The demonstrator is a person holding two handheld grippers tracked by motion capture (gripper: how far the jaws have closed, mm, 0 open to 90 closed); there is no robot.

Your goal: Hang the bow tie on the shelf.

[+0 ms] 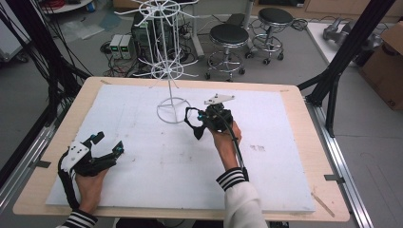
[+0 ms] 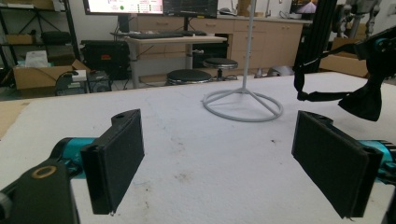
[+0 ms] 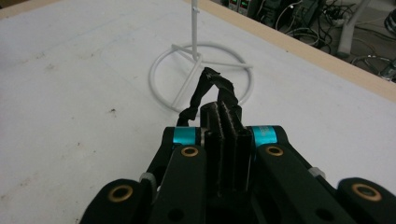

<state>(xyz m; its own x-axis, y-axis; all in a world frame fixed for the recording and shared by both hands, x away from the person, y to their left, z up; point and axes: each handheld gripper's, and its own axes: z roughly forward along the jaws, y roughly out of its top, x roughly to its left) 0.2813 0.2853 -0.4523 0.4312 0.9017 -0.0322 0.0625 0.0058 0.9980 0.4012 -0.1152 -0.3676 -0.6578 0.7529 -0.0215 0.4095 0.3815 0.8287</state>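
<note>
Your table (image 1: 304,142) carries a white foam sheet (image 1: 142,156) across nearly its whole top. The white wire rack (image 1: 164,57) rises from the sheet's far middle, its ring base (image 1: 172,110) directly ahead of your right gripper (image 1: 197,124) with nothing between them. 2 stools (image 1: 229,35) stand on the floor beyond the table. Your right gripper's jaws are clamped on a black strap (image 3: 212,86), lifted above the sheet just beside the ring base. Your left gripper (image 1: 108,145) sits at the near left corner, jaws spread wide on nothing.
</note>
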